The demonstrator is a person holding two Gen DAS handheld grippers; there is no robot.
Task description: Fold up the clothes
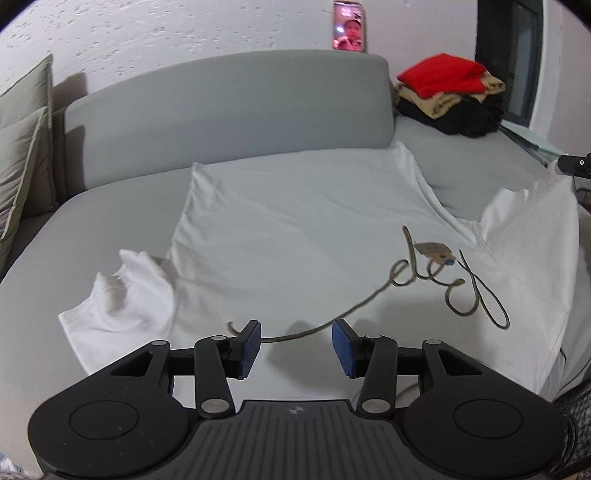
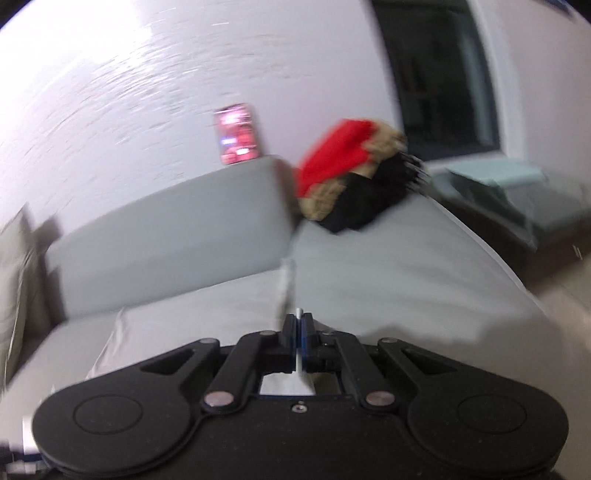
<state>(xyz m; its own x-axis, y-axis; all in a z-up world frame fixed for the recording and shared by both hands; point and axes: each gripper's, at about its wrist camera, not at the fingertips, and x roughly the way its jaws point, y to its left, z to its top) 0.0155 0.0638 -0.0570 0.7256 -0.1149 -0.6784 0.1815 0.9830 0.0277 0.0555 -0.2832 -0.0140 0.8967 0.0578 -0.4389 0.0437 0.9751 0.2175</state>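
Observation:
A white T-shirt lies spread on a grey sofa seat, its left sleeve rumpled. A thin cord with a small tag lies looped on the shirt. My left gripper hovers open over the shirt's near edge, blue pads apart with only the cord running below them. The shirt's right sleeve is lifted into a peak toward my right gripper. In the blurred right wrist view, my right gripper is shut on a sliver of white shirt fabric.
A pile of folded red, tan and black clothes sits at the sofa's far right. A phone leans on the wall above the grey backrest. Olive pillows stand at the left. A dark window is at the right.

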